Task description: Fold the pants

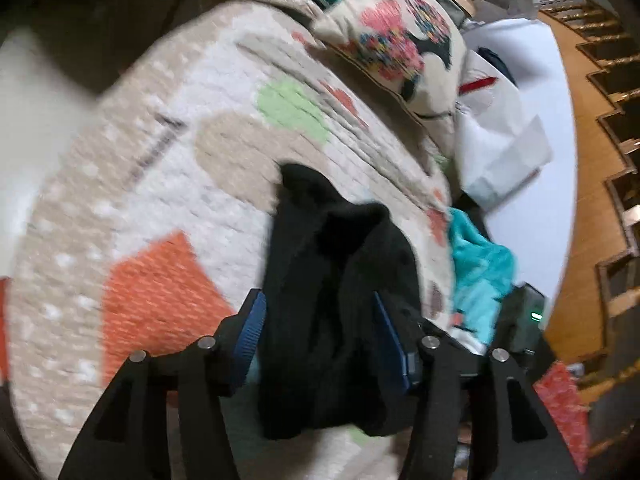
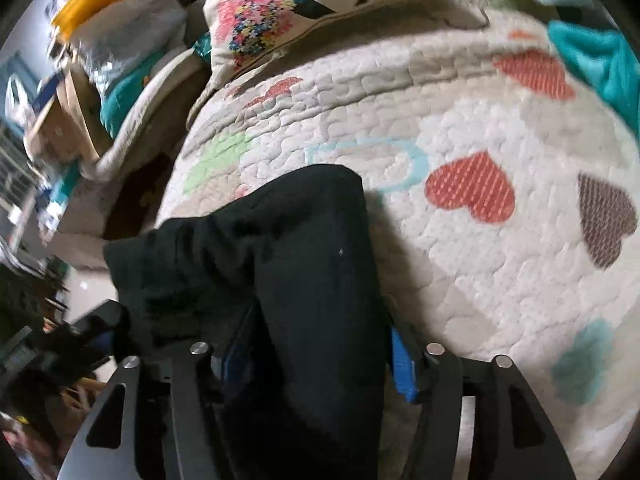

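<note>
The black pants (image 1: 332, 280) hang bunched between the blue-padded fingers of my left gripper (image 1: 320, 328), which is shut on them above the quilt. In the right wrist view the black pants (image 2: 288, 264) fill the space between the fingers of my right gripper (image 2: 316, 344), also shut on the fabric, with a gathered waistband part spreading left. The other gripper (image 2: 96, 332) shows at the lower left of that view, touching the same cloth. Both views are motion-blurred.
A quilted bedspread (image 1: 168, 184) with hearts and coloured patches (image 2: 472, 188) lies below. A patterned pillow (image 1: 396, 40) sits at the head, also in the right view (image 2: 272, 12). Teal cloth (image 1: 480, 268), white bags (image 1: 500, 120), a wooden floor (image 1: 576, 200) and clutter with a yellow bin (image 2: 100, 0) surround the bed.
</note>
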Demonstrator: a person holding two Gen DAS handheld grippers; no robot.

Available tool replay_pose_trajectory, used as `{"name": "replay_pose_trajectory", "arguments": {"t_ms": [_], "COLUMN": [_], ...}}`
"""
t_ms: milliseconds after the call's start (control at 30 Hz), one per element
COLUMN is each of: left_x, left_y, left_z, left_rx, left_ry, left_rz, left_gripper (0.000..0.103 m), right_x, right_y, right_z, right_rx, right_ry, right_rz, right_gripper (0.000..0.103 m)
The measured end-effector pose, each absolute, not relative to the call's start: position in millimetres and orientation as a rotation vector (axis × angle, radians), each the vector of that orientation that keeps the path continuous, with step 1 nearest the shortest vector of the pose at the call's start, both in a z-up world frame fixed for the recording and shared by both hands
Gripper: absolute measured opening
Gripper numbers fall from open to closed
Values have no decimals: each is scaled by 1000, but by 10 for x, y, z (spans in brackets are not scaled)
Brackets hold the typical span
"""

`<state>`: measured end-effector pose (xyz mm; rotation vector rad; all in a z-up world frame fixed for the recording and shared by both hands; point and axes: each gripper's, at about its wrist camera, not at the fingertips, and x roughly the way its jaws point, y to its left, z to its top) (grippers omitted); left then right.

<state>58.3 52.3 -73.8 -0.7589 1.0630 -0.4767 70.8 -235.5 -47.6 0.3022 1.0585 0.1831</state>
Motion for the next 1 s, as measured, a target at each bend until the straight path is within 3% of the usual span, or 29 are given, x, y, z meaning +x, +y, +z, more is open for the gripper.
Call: {"name": "replay_pose_trajectory", "arguments": {"t_ms": [100,300,367,433,467,500,533,600,667,733,1000], "left_x": [598,663,683,724,744,763,771,744,663,597,619], "left_y": [316,-131,-172,-138,-102,-63,-32,-46,-155,-250,-233], "left_z": [-702,-741,-741,-739,-740,-751,-759,-733,-611,-490,-440], "left_rx": [-658,-420,-421,-452,-466,-497,-536,-556,-474,-423,-423], "left_ry": [1056,1037,1038,1047,1053,1065,1074,1074,1037,1000,1009], "left_rz": [-503,-514,-516,-520,-511,-521,-542,-554,-550,-568,-500], "left_gripper": [63,84,84,72,46,31,26,22,22,22,25], "right_x": [757,704,714,749,762,782,790,783,766,748,722], "right_y": [-2492,-2561,-2559,-2564,-2551,-2526,-2506,-2475,-2467,-2469,-2275], "right_z": [-601,-582,-584,-612,-622,-640,-651,-634,-584,-532,-316], "right_rx": [374,400,444,511,520,520,519,513,510,514,358], "right_ry": [1092,1067,1054,1050,1049,1053,1056,1055,1048,1040,1034], "right_rz": [180,211,257,318,328,341,349,354,353,348,308], "right_gripper": [74,74,74,74,74,74,72,66,50,40,36]}}
